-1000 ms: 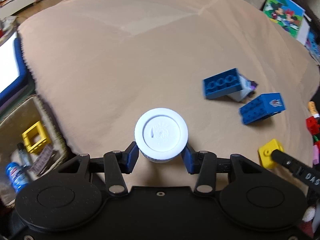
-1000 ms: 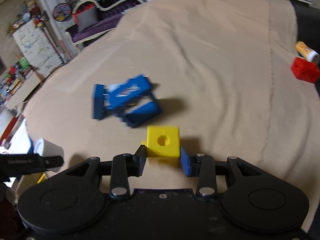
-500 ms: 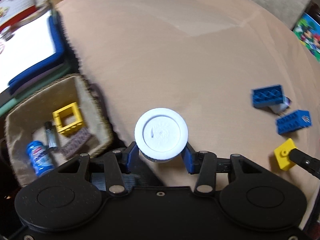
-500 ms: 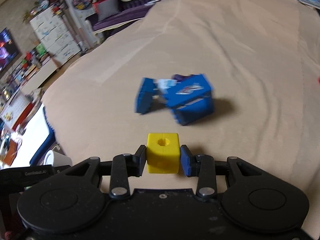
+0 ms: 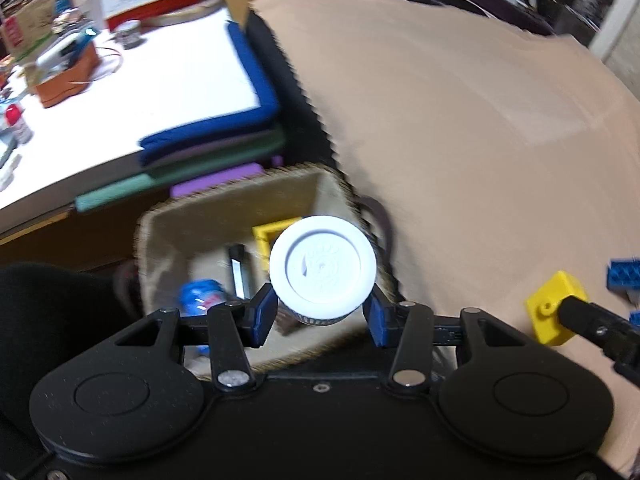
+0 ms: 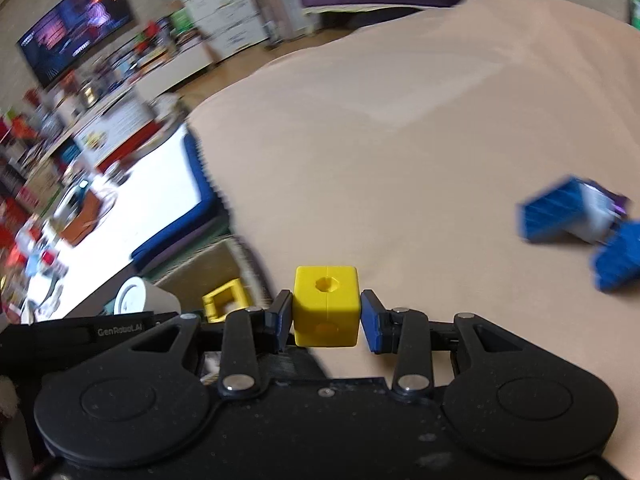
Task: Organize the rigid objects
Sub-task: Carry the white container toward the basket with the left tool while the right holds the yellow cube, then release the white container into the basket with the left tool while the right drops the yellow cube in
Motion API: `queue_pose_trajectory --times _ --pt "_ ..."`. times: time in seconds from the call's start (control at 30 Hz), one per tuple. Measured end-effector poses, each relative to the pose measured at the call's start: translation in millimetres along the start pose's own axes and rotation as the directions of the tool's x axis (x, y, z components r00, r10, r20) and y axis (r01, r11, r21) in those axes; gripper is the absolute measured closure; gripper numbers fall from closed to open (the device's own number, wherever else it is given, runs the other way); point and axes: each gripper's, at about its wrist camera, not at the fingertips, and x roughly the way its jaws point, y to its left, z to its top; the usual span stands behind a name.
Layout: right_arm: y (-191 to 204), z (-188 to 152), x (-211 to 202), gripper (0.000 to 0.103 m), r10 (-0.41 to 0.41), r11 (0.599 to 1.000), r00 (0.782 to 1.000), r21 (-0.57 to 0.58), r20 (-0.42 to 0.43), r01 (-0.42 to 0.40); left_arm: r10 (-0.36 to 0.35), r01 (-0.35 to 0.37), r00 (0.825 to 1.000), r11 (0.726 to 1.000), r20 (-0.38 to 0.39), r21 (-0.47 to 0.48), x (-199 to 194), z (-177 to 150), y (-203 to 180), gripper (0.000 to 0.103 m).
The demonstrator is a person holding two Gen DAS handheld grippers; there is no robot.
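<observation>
Toys are held in both grippers. The left gripper (image 5: 322, 318) is closed on a white jar (image 5: 322, 271), its blue fingers (image 5: 262, 316) pressing on both sides just under the round lid. The jar hangs over a tan basket (image 5: 184, 216) that sits on the floor beside the bed (image 5: 460, 140). Inside the basket lie a yellow frame (image 5: 266, 236), a blue bottle (image 5: 200, 296) and a dark stick (image 5: 239, 268). The right gripper (image 6: 326, 316) is closed on a yellow cube (image 6: 325, 306), with a finger on each side. The cube has a small round hole on top, and it is up off the bed near the edge, close to the basket. From the left camera the cube shows at the right, just beside the bed's edge. Two blue bricks (image 6: 576, 216) lie on the bed, well apart from the cube, and they look blurry. A white table (image 5: 132, 92) stands past the basket.
</observation>
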Motion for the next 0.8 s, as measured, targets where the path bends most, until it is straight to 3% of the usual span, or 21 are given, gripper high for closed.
queue_pose_trajectory --times 0.13,0.33,0.5,0.63,0.8 --pt "44.3 10.5 16.2 0.067 0.033 0.998 0.999 -0.056 -0.024 -0.034 0.032 -0.030 0.999 0.997 0.029 -0.068 0.3 3.8 26.3 0.057" --pt "94.4 18.8 44.9 0.067 0.037 0.994 0.996 -0.099 -0.075 -0.044 -0.003 -0.012 0.997 0.979 -0.071 -0.206 30.9 -0.1 58.8 0.057" --pt "117.3 15.4 60.1 0.067 0.023 0.990 0.994 -0.135 -0.103 -0.037 0.043 -0.053 0.997 0.979 -0.057 -0.195 29.6 1.1 57.5 0.056" --pt "126.5 12.3 65.4 0.060 -0.004 0.988 0.996 -0.152 -0.091 -0.010 0.034 -0.049 0.997 0.976 -0.072 -0.213 31.4 1.2 61.2 0.048" --pt "123.1 7.5 64.4 0.057 -0.024 0.986 0.996 -0.168 -0.086 0.009 0.032 -0.047 0.997 0.976 -0.074 -0.212 31.5 1.3 61.5 0.044"
